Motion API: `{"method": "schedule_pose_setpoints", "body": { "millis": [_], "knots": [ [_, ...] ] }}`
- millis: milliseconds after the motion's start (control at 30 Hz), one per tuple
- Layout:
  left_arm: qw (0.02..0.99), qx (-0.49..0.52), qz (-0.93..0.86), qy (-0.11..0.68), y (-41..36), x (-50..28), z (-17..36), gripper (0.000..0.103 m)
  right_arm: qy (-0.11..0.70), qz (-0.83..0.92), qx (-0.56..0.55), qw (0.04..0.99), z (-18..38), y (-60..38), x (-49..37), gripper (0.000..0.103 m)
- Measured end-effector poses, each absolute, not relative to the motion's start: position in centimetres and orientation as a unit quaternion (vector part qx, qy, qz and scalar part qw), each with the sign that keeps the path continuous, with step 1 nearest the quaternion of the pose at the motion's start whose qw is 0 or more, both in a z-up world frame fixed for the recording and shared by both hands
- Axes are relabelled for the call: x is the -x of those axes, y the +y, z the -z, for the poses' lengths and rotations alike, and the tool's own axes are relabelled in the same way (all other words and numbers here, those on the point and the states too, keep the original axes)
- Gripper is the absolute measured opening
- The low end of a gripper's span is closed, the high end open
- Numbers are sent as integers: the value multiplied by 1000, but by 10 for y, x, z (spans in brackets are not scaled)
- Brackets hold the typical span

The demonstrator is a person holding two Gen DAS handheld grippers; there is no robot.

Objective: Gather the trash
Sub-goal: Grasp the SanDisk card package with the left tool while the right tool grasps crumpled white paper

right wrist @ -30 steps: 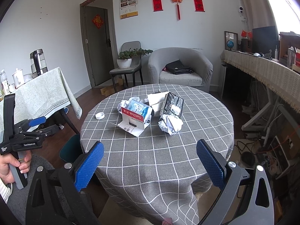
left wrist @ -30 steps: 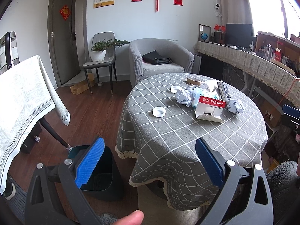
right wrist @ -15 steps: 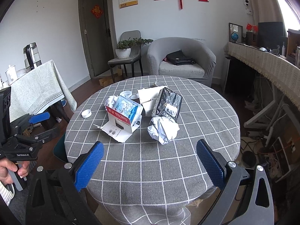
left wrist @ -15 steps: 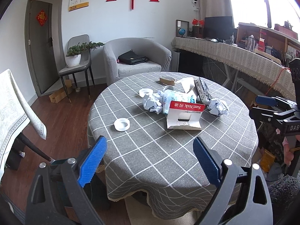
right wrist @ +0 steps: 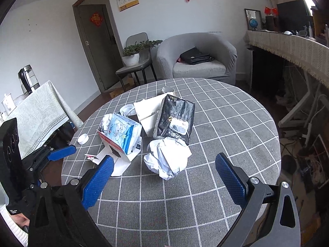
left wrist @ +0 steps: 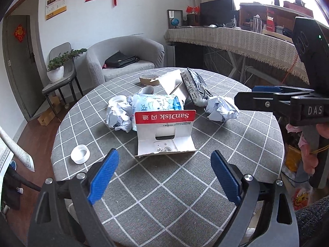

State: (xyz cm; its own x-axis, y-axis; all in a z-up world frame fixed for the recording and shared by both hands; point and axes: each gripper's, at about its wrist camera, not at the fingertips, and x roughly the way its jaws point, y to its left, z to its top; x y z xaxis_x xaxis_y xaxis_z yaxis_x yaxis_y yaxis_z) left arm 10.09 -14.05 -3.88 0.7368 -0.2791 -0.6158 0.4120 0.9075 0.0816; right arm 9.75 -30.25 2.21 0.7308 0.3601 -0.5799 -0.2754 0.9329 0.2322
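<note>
checked round table (left wrist: 226, 195), trash pile half hiding a crumpled paper (left wrist: 119, 116), both tools (left wrist: 164, 175) (right wrist: 164, 178) gaping, empty

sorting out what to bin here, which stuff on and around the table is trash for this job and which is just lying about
Trash to collect:
- SanDisk card pack
- crumpled paper ball
- blue-and-white wrapper
- black packet
- white cap

Just lying about:
- armchair
- black bag
- potted plant
- kettle

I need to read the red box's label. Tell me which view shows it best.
The left wrist view: the red box faces it squarely, lettering upside down but legible. The right wrist view shows it edge-on, lettering unreadable.
</note>
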Motion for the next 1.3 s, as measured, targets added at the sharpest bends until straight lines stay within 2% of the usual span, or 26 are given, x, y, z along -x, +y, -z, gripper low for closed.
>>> {"method": "schedule_pose_setpoints", "body": {
  "millis": [167, 333, 433, 500, 567, 633, 700, 967, 1200, 1300],
  "knots": [
    [922, -110, 182, 324, -148, -118, 44, 93, 324, -178, -80, 926, -25, -305, -114, 100],
    [916, -98, 179, 345, -145, -134, 51, 88, 335, -173, -92, 922, -16, -306, -119, 100],
    [914, -95, 179, 351, -147, -140, 53, 78, 344, -172, -79, 920, -15, -301, -122, 100],
    [915, -95, 176, 351, -146, -139, 53, 78, 347, -169, -65, 920, -15, -294, -122, 100],
    [914, -93, 177, 352, -145, -138, 53, 77, 350, -166, -55, 920, -13, -290, -123, 95],
    [913, -81, 182, 355, -141, -139, 53, 77, 357, -165, -54, 918, -9, -290, -127, 83],
    [912, -67, 186, 359, -139, -136, 53, 77, 369, -165, -57, 913, -3, -293, -133, 78],
    [907, -22, 212, 364, -135, -133, 47, 77, 380, -160, -59, 909, 2, -286, -142, 71],
    [897, 24, 233, 374, -124, -134, 45, 77, 399, -128, -59, 906, 8, -282, -152, 53],
    [892, 50, 244, 377, -118, -132, 42, 77, 396, -116, -58, 909, 8, -281, -152, 50]
  ]
}}
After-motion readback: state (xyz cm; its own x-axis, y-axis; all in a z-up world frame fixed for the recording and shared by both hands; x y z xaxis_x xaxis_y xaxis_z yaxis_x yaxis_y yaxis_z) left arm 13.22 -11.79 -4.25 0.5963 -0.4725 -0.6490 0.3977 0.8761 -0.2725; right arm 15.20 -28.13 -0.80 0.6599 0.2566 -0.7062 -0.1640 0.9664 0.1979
